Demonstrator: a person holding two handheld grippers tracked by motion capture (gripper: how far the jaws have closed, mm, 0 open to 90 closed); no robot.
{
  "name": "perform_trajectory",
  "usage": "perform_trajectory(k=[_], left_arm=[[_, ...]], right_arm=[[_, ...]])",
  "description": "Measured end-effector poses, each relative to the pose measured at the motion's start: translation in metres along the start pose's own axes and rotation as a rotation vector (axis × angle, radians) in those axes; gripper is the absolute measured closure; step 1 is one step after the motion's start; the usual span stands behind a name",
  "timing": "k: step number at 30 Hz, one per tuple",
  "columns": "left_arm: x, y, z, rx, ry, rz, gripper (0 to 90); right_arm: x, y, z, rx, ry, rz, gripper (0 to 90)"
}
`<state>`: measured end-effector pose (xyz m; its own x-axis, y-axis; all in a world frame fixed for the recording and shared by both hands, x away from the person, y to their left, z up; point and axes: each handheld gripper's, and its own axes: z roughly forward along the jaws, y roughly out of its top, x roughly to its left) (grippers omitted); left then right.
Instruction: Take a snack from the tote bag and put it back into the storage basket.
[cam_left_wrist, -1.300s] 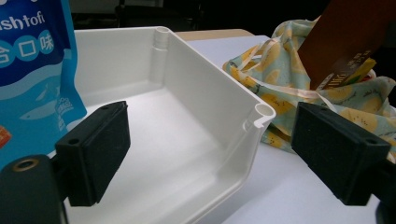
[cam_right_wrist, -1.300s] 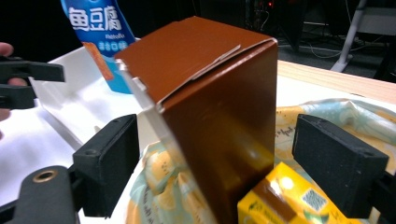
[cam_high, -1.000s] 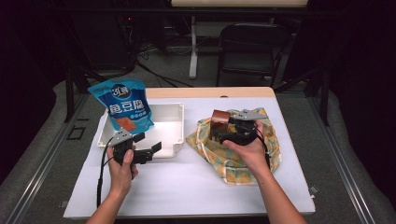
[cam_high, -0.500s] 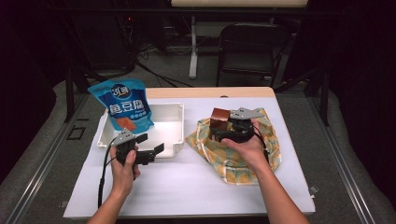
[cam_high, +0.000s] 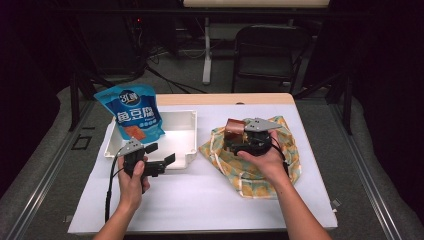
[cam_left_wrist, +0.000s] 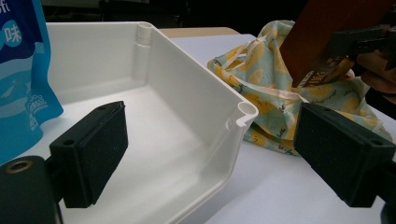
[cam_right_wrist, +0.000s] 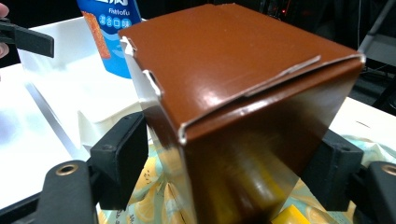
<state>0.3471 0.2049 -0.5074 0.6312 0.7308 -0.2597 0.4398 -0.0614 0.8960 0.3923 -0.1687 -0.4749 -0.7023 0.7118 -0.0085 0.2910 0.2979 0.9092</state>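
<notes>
My right gripper (cam_high: 234, 140) holds a glossy brown carton (cam_high: 233, 127) above a yellow-patterned cloth bag (cam_high: 285, 150) at the table's right. In the right gripper view the carton (cam_right_wrist: 233, 84) sits between both pads (cam_right_wrist: 122, 154), which press on its sides; these jaws have just been closing on it. My left gripper (cam_high: 161, 153) is open and empty beside the near right corner of a white tray (cam_high: 192, 145). In the left gripper view the tray's corner (cam_left_wrist: 243, 114) lies between the wide-apart pads (cam_left_wrist: 88, 158). A blue snack pouch (cam_high: 131, 112) leans in the tray's far left.
The pouch (cam_left_wrist: 18, 84) stands against the tray's left wall, and the rest of the tray floor is bare. The cloth bag (cam_left_wrist: 252, 70) lies just right of the tray. A chair (cam_high: 270, 50) and cables stand beyond the table's far edge.
</notes>
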Motion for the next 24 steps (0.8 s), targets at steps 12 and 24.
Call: perform_trajectory(k=[12,24], left_arm=[[0.0002,-0.0003,0.0018,0.006,0.000,-0.007,11.2],[-0.0034,0.0016,0.0021,-0.005,-0.002,-0.006,11.7]], right_arm=[[-0.0028,-0.0014,-0.0020,-0.019,0.016,0.024,24.0],[-0.0021,0.0042,-0.0060,-0.042,0.000,0.044,24.5]])
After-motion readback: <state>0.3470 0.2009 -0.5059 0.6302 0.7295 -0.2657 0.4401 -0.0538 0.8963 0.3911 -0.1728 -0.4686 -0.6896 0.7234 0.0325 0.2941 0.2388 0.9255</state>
